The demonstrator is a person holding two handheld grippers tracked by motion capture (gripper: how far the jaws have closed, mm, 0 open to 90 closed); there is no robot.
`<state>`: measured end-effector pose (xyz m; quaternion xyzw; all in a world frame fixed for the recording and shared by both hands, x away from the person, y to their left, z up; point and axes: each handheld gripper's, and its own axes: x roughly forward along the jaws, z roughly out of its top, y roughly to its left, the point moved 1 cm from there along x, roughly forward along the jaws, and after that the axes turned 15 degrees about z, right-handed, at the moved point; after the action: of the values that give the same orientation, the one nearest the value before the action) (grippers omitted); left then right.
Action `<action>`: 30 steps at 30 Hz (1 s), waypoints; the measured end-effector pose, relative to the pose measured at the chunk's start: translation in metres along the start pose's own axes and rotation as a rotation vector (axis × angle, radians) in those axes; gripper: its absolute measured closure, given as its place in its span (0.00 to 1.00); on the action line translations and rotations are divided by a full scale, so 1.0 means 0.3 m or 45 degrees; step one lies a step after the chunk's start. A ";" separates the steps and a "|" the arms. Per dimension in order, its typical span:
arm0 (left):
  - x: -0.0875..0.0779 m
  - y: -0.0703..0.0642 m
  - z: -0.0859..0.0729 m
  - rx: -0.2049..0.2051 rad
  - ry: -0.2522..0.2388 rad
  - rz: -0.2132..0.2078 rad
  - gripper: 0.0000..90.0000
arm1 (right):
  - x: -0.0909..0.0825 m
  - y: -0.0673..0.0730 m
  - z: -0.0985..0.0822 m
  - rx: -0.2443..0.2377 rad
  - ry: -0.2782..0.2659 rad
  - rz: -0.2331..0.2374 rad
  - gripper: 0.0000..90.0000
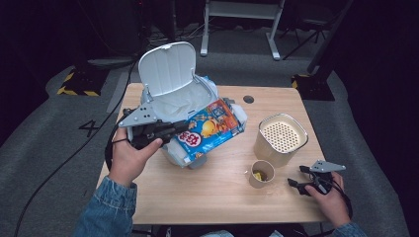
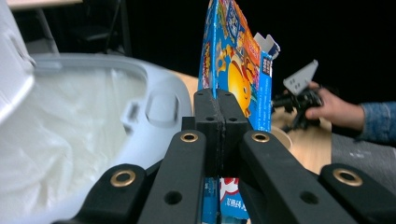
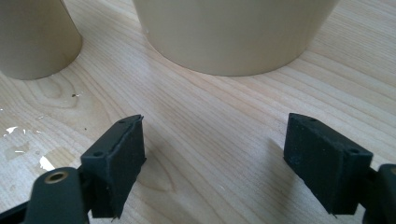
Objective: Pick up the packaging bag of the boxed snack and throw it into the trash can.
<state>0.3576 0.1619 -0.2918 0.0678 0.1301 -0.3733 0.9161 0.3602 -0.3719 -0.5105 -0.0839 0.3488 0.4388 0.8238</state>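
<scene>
— What's nearest?

— The right tongs (image 1: 302,183), low over the counter (image 1: 207,192), jaws spread wide with nothing between them. Just beyond them stand a small paper cup (image 1: 261,173) and a larger beige container (image 1: 280,138) with a perforated top.

— And the step in hand?

— It looks like binning the snack box. The left tongs (image 1: 184,127) are pressed tight on the edge of the blue snack box (image 1: 211,129), which is held flattened and tilted above the rim of the white bin (image 2: 154,112), its lid (image 1: 167,69) up and liner showing.

— How to do it well?

— Carry the box further over the opening before letting go; right now much of it seems to hang outside the rim. Tip the free end down into the liner (image 2: 60,126), then part the jaws. The pinch is narrow, so move slowly or the box may swing.
</scene>
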 end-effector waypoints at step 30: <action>0.010 0.124 0.282 -0.086 -0.310 0.219 0.99 | 0.000 0.000 0.000 -0.001 0.000 -0.002 0.23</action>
<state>0.4018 0.1676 -0.2107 0.0019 0.0242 -0.2943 0.9554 0.3601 -0.3719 -0.5106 -0.0846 0.3487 0.4381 0.8242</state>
